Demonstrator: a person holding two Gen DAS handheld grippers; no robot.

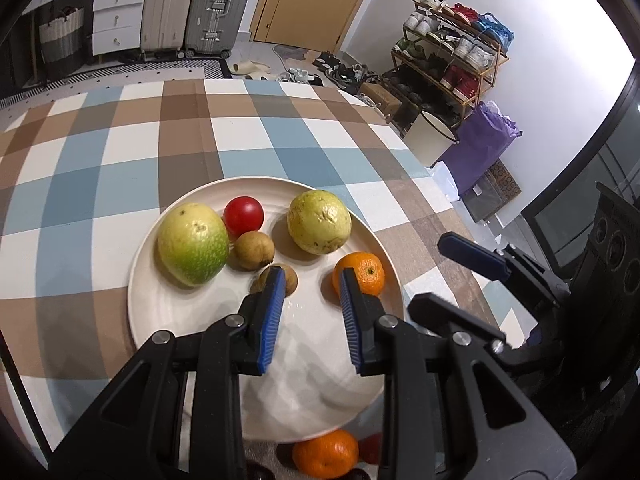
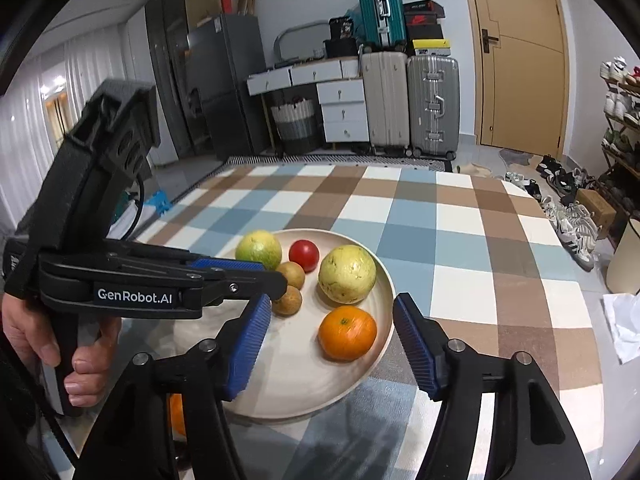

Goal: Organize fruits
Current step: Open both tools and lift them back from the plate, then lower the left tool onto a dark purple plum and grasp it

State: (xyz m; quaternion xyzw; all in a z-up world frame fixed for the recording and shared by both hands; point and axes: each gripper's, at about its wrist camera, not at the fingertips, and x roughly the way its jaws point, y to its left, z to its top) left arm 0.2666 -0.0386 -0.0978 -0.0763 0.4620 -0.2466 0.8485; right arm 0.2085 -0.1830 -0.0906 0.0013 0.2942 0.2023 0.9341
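Fruits sit on the cream plate (image 1: pixel 152 320) on the checked bench (image 1: pixel 120 152); an orange (image 2: pixel 347 333) lies nearest. We hold left tongs (image 1: pixel 312 280) and right tongs (image 2: pixel 332 314) spread wide, gripping nothing, above the plate.

A checked-cloth table (image 2: pixel 460 240) carries a cream plate (image 2: pixel 304 392) and one orange (image 1: pixel 325 454) beside it.

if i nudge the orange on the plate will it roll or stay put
The orange looks round and rests free on the smooth plate, so it will probably roll. The raised rim would likely stop it. Its peel looks glossy, so the open right gripper may slip.
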